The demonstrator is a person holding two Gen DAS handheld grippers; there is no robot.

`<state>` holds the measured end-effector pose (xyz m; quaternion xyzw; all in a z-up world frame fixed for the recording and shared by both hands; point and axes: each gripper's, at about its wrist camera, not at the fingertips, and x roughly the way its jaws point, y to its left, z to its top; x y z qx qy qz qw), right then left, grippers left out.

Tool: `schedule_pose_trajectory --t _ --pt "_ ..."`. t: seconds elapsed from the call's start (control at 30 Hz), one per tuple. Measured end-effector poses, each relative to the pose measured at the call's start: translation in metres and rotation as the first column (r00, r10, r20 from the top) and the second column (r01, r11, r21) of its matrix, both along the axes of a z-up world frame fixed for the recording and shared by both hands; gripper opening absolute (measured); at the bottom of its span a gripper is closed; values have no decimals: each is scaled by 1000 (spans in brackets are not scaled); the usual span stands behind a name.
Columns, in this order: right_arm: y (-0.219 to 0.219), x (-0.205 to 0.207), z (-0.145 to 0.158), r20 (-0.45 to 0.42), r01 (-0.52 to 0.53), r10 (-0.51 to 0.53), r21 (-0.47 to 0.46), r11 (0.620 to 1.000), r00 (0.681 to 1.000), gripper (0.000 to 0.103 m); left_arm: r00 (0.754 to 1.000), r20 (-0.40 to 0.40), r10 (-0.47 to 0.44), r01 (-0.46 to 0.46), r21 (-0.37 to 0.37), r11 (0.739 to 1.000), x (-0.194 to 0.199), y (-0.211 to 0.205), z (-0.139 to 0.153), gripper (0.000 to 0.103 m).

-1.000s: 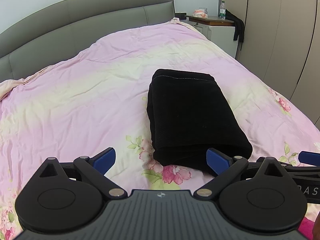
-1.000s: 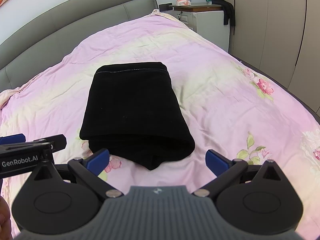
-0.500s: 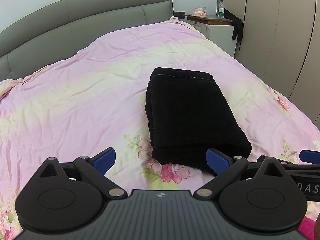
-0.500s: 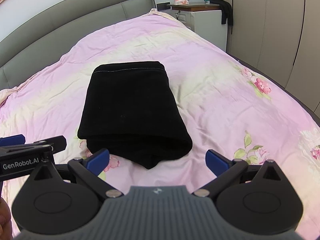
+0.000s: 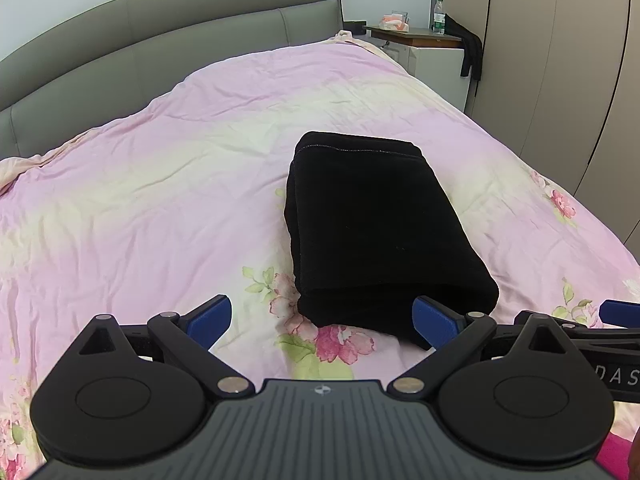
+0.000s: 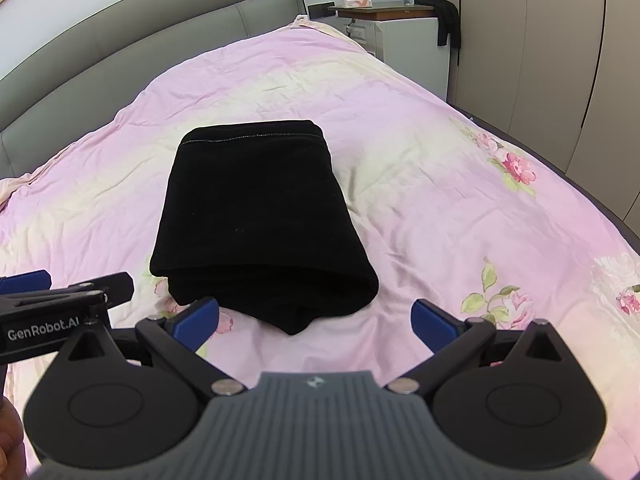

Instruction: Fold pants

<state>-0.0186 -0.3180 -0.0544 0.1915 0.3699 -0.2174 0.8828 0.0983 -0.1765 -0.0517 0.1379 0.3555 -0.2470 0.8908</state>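
Note:
The black pants (image 5: 380, 228) lie folded into a thick rectangular bundle on the pink floral bedcover (image 5: 160, 200), with a stitched hem at the far end. In the right wrist view the pants (image 6: 256, 216) sit centre-left on the bedcover (image 6: 460, 200). My left gripper (image 5: 322, 318) hovers open just short of the bundle's near end, its blue right pad in front of the fold. My right gripper (image 6: 316, 316) is open too, near the bundle's near edge and holding nothing. The left gripper (image 6: 48, 292) shows at the left edge of the right wrist view.
A grey padded headboard (image 5: 160, 40) runs along the far side. A white nightstand (image 6: 404, 36) with a bottle and a tissue box stands at the far right, dark cloth hanging on it. Beige wardrobe doors (image 5: 560, 80) line the right side.
Both grippers have drawn back and risen slightly from the folded pants, which look a little farther away. The jaws stay open and the pants have not moved.

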Motion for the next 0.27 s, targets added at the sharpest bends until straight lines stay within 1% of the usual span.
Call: schedule_pose_trajectory --t 0.27 --pt "1 -3 1 -1 0 0 5 1000 1000 98 1000 18 -15 15 8 1000 -4 0 2 103"
